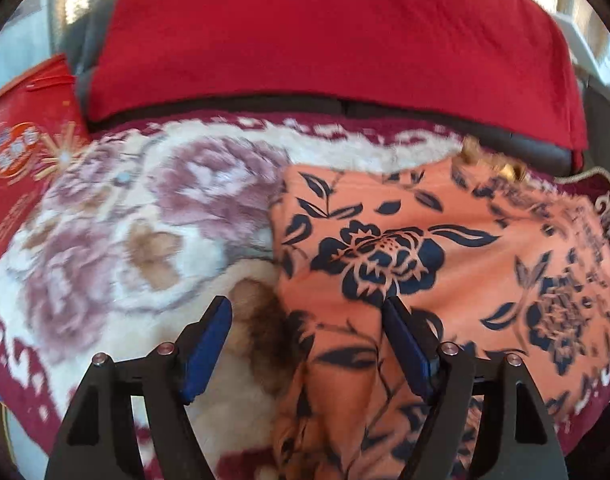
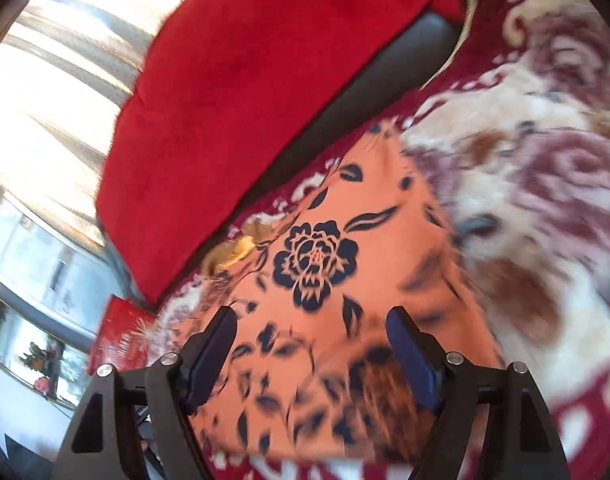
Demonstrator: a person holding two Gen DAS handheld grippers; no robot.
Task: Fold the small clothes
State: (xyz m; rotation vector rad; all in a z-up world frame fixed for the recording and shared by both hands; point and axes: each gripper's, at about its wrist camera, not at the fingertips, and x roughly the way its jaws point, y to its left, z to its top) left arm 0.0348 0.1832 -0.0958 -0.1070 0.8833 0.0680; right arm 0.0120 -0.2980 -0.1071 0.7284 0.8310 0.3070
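An orange garment (image 1: 425,264) printed with dark blue flowers lies folded and flat on a plush floral blanket (image 1: 137,224). In the left wrist view it fills the right half, and its left edge runs down between the fingers. My left gripper (image 1: 307,308) hangs open above that edge, nothing pinched between its blue pads. The right wrist view shows the same orange garment (image 2: 345,280) in the middle of the picture. My right gripper (image 2: 311,318) is open over it, its fingers wide apart and clear of the cloth. A small golden-brown bit (image 2: 233,252) sticks out at the garment's far corner.
A red cloth (image 1: 329,40) drapes over a dark seat back (image 1: 545,148) behind the blanket. A red printed box (image 1: 21,168) stands at the left of the blanket. In the right wrist view the floral blanket (image 2: 545,200) spreads to the right, and bright windows (image 2: 57,92) are at the left.
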